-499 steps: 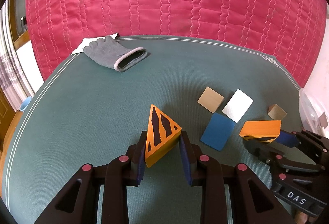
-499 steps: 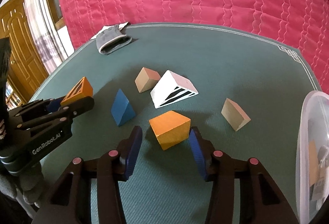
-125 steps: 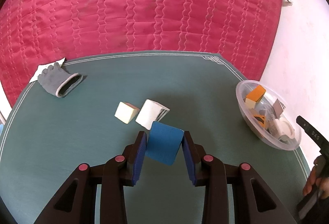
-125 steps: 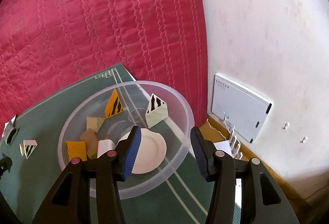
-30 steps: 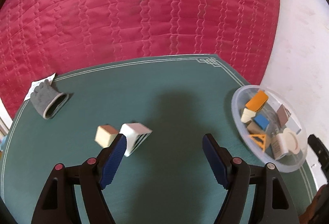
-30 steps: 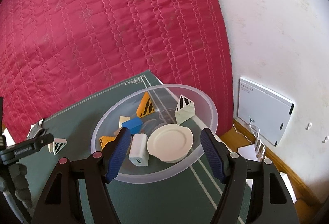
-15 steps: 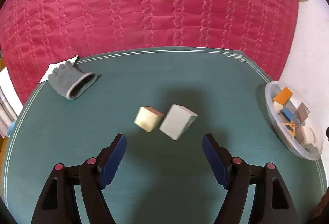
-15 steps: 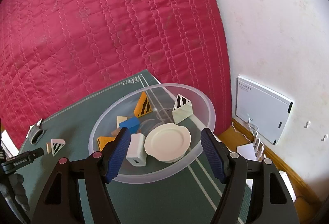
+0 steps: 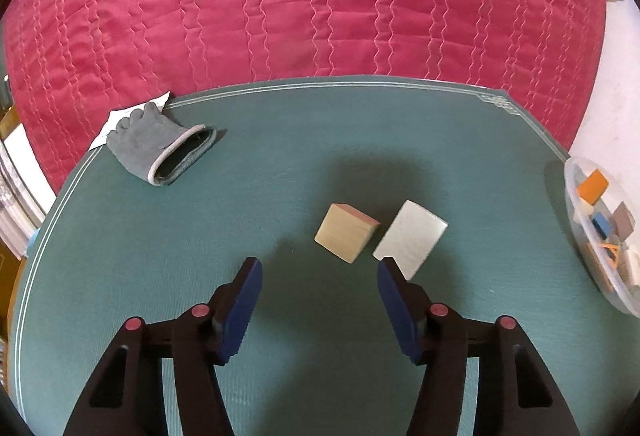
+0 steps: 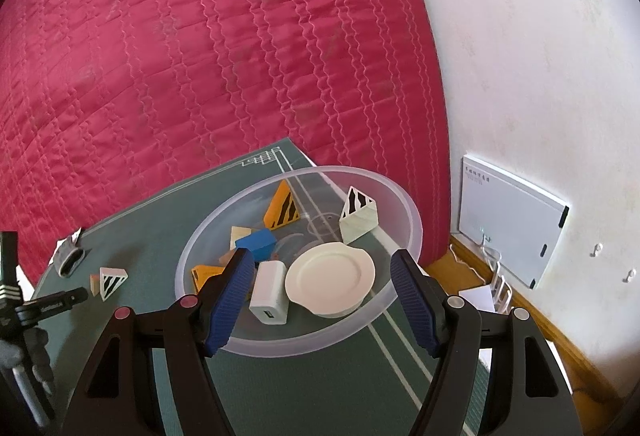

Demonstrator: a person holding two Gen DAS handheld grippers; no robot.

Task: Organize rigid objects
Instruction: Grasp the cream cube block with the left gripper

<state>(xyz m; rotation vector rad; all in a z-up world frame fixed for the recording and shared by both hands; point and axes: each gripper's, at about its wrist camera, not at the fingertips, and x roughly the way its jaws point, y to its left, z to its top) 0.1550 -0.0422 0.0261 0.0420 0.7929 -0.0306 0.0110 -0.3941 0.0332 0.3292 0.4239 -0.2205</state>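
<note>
Two blocks lie on the green table: a tan wooden block (image 9: 346,238) and a white block (image 9: 411,238) beside it. My left gripper (image 9: 319,270) is open and empty, just in front of them. My right gripper (image 10: 322,258) is open and empty above the clear plastic bowl (image 10: 404,204). The bowl holds a white plate (image 10: 330,277), a white charger (image 10: 270,292), a blue block (image 10: 256,241), striped orange (image 10: 281,208) and white (image 10: 358,217) wedges and other blocks. The bowl also shows at the right edge of the left wrist view (image 9: 576,228).
A grey glove (image 9: 160,144) lies on a paper at the table's far left corner. A red quilted bedspread (image 9: 304,4) rises behind the table. A white wall with a white panel (image 10: 512,230) stands right of the bowl. The left gripper shows in the right wrist view (image 10: 40,306).
My left gripper has swung left and closer to the two blocks, so the bowl slid to the frame's right edge. The right gripper stays open over the bowl.
</note>
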